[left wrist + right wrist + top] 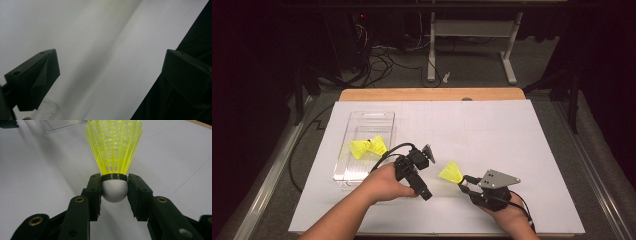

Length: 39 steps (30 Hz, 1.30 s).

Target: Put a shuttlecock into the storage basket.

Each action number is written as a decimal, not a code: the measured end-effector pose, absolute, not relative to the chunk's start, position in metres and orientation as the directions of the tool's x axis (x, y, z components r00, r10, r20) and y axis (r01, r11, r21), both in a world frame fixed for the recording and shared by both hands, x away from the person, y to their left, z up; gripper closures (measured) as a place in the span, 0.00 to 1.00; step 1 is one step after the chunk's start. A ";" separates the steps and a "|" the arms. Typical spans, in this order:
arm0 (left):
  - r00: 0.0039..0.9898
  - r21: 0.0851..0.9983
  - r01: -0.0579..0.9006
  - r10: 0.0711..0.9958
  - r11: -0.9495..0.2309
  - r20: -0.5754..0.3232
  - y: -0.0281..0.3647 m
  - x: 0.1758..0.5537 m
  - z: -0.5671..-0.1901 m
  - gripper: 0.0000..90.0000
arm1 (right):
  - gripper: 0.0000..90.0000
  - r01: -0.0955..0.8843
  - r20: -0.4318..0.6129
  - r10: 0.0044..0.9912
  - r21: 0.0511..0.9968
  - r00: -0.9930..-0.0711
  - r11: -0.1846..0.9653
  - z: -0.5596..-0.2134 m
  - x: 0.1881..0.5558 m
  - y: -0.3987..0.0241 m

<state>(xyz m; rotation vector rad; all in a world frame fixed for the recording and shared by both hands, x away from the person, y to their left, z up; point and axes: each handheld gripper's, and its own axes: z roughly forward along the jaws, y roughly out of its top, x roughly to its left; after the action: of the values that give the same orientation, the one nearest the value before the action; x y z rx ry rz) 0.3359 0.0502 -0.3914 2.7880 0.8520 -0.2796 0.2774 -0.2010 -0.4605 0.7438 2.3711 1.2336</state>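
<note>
Yellow shuttlecock (114, 157) pinched at its white cork by right tongs (114, 191), held just above the worktop (512, 140), right of centre. Two more shuttlecocks (368, 147) already lying in the clear bin (362, 120) at left. Left tongs (414, 172) spread, empty, beside the bin. Likely left: carrying this one across and dropping it in.

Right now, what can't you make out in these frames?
- Shuttlecocks in the clear bin: high view, yellow skirts overlap, so count unclear.
- Left tongs: left gripper view shows bare table between open jaws, and a bin corner cut off by the bottom edge.
- Room beyond the table: too dark.
</note>
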 end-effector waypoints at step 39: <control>0.839 0.185 0.530 0.481 -0.828 -0.253 0.044 0.335 -0.391 0.29 | 0.73 0.242 -0.071 0.495 0.807 -0.866 0.539 -0.465 0.269 -0.167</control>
<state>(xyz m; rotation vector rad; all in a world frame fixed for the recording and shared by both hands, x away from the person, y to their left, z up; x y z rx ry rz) 0.3349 0.0442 -0.3908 2.7711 0.7742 -0.2866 0.2694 -0.1671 -0.4648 0.6127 2.4887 1.2380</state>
